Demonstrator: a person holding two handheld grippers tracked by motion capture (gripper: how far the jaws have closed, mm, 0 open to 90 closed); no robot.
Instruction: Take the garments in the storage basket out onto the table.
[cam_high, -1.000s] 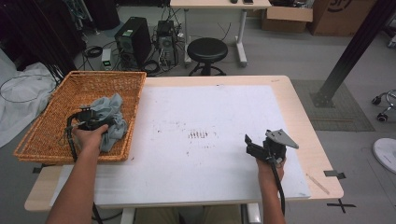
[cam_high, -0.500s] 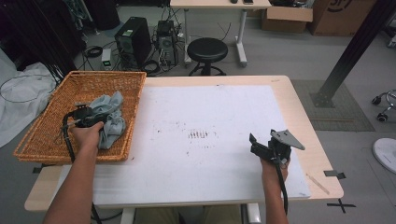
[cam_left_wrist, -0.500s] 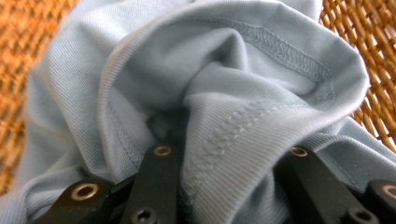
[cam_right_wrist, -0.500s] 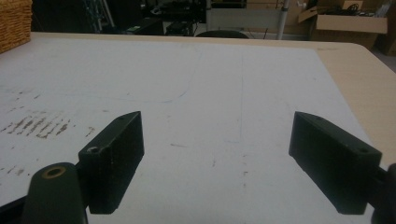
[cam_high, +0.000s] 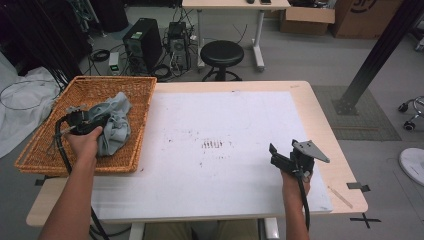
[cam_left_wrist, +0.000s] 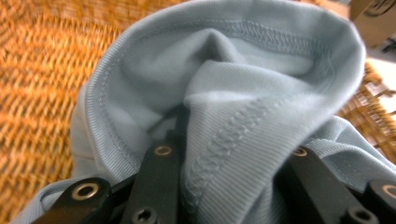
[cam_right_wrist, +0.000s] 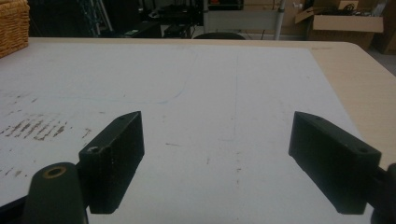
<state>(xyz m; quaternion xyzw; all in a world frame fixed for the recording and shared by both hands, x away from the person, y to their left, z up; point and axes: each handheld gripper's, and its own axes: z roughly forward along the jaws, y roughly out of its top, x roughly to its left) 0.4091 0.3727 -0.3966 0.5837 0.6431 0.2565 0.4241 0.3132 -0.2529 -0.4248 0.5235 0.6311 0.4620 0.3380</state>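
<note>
The left tool (cam_high: 92, 122) is over the wicker basket (cam_high: 40, 150), which stands at the left edge of the surface (cam_high: 240, 115). Its jaws have just been closing, and now they are clenched on a fold of the light blue cloth (cam_high: 116, 125). In the left gripper view the hemmed edge of the cloth (cam_left_wrist: 243, 93) goes up between the two black jaws and bends over them. The cloth lies inside the basket, in its right half, and part of it is raised in the grip. The right tool (cam_high: 280, 156) is near the front right corner of the surface, well apart from the basket. Its jaws stand wide and released, with only the white surface (cam_right_wrist: 215, 93) between them
</note>
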